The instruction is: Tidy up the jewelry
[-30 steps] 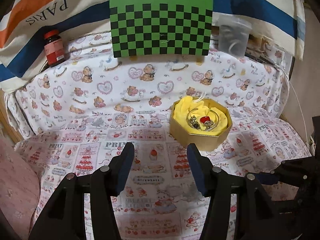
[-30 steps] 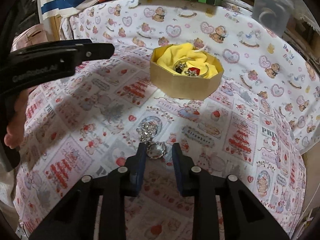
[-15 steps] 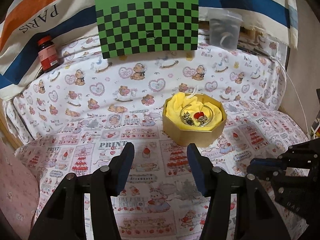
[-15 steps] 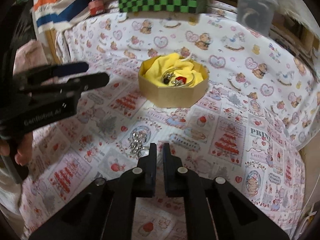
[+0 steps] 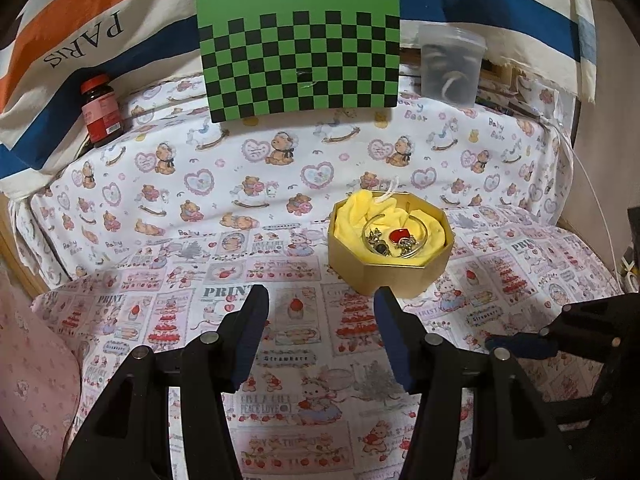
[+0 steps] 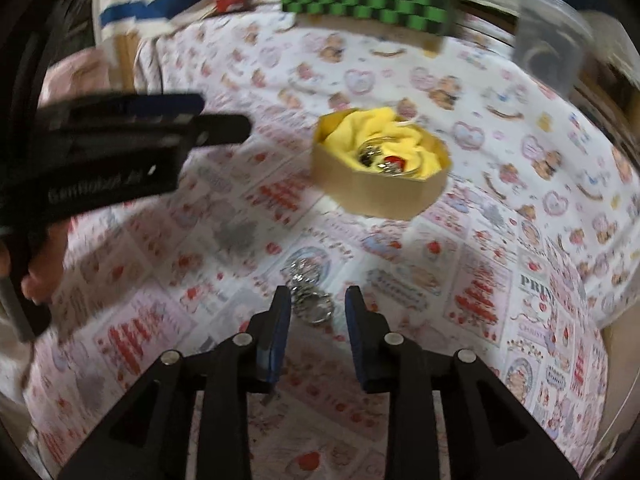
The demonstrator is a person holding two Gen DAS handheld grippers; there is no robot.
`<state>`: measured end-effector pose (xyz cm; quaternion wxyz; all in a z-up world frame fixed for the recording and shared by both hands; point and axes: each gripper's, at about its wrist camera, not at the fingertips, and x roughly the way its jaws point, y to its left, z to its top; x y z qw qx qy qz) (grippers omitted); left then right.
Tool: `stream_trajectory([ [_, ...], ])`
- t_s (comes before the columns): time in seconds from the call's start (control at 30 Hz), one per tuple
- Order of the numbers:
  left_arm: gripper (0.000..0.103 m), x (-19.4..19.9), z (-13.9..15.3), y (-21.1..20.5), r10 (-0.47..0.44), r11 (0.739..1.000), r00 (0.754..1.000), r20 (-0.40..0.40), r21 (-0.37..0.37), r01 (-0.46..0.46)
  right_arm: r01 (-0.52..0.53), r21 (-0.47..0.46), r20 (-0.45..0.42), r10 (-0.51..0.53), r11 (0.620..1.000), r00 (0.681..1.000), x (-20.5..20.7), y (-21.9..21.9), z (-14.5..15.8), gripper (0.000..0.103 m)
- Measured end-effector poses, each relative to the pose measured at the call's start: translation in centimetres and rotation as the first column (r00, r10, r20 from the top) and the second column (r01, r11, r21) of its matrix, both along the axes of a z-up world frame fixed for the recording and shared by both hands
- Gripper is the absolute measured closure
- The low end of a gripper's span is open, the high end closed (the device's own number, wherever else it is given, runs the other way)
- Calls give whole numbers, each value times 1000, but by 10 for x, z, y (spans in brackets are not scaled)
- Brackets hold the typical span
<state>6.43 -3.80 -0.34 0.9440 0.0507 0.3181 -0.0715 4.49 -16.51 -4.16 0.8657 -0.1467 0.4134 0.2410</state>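
At the far left, by the striped cloth, a red jar with a dark lid stood up straight; I could not see what was inside it. Next to it stood a green and black checked board.

My left gripper hung over the printed cloth with its jaws about half apart and nothing between them.

A bit to the right sat the gold box with many flat sides. It was lined with yellow fabric. On the fabric lay a thin round bangle, a red heart charm and some small dark and gold pieces that I could not tell apart.

My right gripper had just been opening its jaws, and they stood a little apart. A shiny silver chain bracelet lay on the cloth between the tips, out of the box and near it, and the pads did not press on it.

At the far right, at the back, stood a cloudy plastic tub with something dark and a pale ring inside.
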Motion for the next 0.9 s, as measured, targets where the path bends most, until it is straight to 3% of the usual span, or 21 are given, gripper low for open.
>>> stream_trajectory([
  [0.13,49,0,-1,-3,-10,1000,1000,-4,11,10,9,-64,29,-8,998,1000,1,5,-8,77],
  [0.17,49,0,-2,-3,-13,1000,1000,-5,12,13,10,-59,21,-9,998,1000,2,3,-9,78],
  [0.2,49,0,-2,-3,-14,1000,1000,-6,11,14,10,-48,13,-9,999,1000,3,2,-10,86],
  [0.47,49,-1,-5,-11,-64,998,998,-19,-13,64,65,-11,37,-65,998,997,2,-13,5,86],
  [0.63,49,2,-23,-39,-222,975,968,-119,-56,217,141,42,56,-143,989,988,5,-35,19,86],
  [0.8,49,4,-39,-60,-241,969,955,-174,17,248,203,104,63,-210,974,976,10,-55,31,86],
  [0.9,49,6,-43,-59,-266,964,942,-204,-27,266,212,101,67,-219,972,973,11,-56,31,86],
])
